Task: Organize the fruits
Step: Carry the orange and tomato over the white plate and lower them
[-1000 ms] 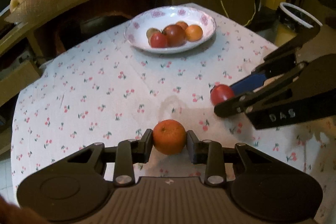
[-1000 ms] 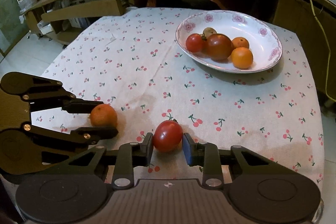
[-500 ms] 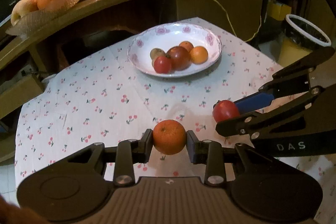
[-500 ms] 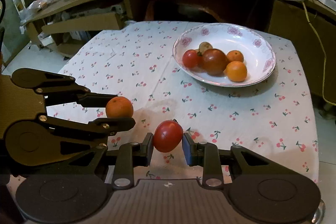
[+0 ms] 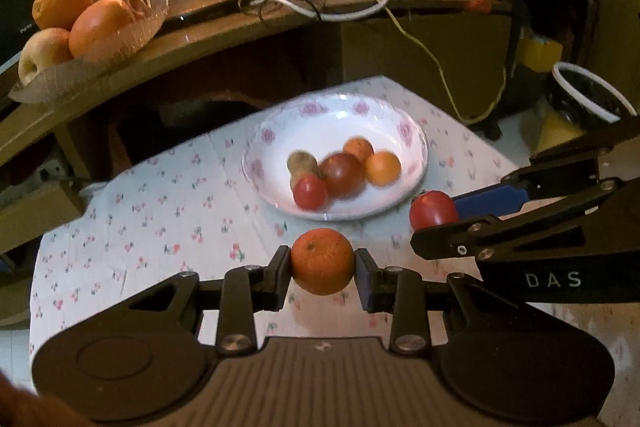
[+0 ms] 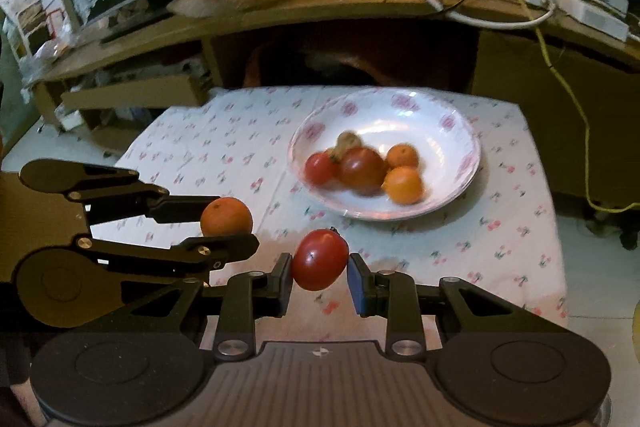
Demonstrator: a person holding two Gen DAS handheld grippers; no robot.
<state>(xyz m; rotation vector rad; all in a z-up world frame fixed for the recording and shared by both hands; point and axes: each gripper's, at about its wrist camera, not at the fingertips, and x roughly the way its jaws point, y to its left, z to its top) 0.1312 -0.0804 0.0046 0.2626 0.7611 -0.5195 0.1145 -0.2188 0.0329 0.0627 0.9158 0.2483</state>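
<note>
A bench (image 6: 224, 147) covered in a white cloth printed with small cherries fills the middle of both views. Toward its far side sits a wide white plate (image 6: 460, 131) with pink flowers on the rim, already holding five small fruits bunched left of its centre. Behind it, a curved wooden shelf (image 5: 224, 35) carries a separate dish of large oranges and apples, plus tangled cables.

The left tool (image 5: 323, 267) holds a small orange (image 5: 322, 261) clamped between its two pads, lifted clear of the cloth and short of the plate's near rim. The right tool (image 6: 319, 269) grips a red tomato (image 6: 319, 259) the same way, also in the air, just short of the plate.

Risks, largest first. The two tools hang close beside each other and both appear bound for the same plate; arriving together, their fingers could knock and jar a fruit loose. The fruits in the plate are round, so a fruit released from height could strike them and send one rolling over the shallow rim and off the bench. The tomato is soft, and a tight squeeze could split its skin. The orange is held near its widest part and could slip if tilted.
</note>
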